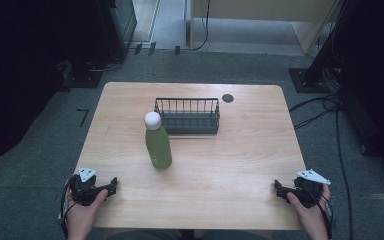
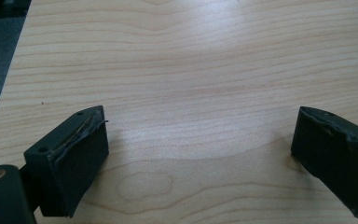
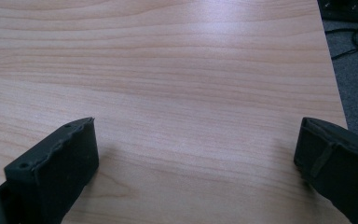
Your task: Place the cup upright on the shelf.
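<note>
A green bottle (image 1: 158,146) with a round white cap stands upright near the middle of the wooden table (image 1: 230,160). Just behind it and to its right sits a dark wire basket (image 1: 187,116), which looks empty. My left gripper (image 1: 111,185) rests at the table's front left corner, held by a hand, jaws wide apart with bare wood between them (image 2: 200,126). My right gripper (image 1: 278,187) rests at the front right corner, also open over bare wood (image 3: 198,135). Both are far from the bottle.
A small dark round disc (image 1: 228,98) sits in the tabletop behind the basket at the back right. Cables (image 1: 325,107) lie on the grey floor to the right of the table. Dark equipment stands at the back left.
</note>
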Motion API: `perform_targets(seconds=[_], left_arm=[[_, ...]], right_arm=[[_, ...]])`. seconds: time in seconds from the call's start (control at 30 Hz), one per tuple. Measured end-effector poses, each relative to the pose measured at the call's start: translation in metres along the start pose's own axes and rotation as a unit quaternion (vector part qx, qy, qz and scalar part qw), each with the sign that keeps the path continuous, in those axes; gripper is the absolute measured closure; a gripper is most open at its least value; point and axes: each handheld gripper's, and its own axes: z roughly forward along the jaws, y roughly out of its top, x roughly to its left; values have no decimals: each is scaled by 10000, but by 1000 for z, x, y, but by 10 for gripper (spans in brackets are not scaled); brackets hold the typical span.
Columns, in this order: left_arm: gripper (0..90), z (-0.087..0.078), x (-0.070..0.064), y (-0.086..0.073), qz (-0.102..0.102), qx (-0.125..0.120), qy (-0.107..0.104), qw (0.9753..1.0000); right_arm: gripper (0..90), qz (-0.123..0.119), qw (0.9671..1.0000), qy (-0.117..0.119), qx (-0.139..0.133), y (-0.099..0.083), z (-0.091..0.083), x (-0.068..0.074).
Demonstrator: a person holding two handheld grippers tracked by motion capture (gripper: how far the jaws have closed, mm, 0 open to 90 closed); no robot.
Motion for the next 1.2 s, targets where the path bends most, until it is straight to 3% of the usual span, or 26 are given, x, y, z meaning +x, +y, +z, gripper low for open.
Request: perform_targets(seconds=[0.03,0.13,0.17,0.23,0.53,0.63,0.93,1.2], left_arm=[[46,-1,0,2,-11,97,21,10000],[47,-2,0,3,-56,69,17,10000],[46,-4,-2,4,-65,-69,-147,9998],[46,-7,-6,7,7,-160,-209,9997],[46,-19,-23,32,247,-515,-339,9978],[46,-25,-32,43,338,-658,-424,9964],[46,-27,-46,56,471,-773,-591,9941],[46,-29,-61,65,559,-916,-892,9902]], right_arm=[[0,1,10000,1,1,0,0,0],[0,3,10000,1,0,0,0,0],[0,2,10000,1,1,0,0,0],[0,2,10000,1,0,0,0,0],[0,-1,10000,1,-1,0,0,0],[0,-8,10000,6,-1,0,0,0],[0,-43,10000,26,-8,0,0,0],[0,-45,10000,26,-8,0,0,0]])
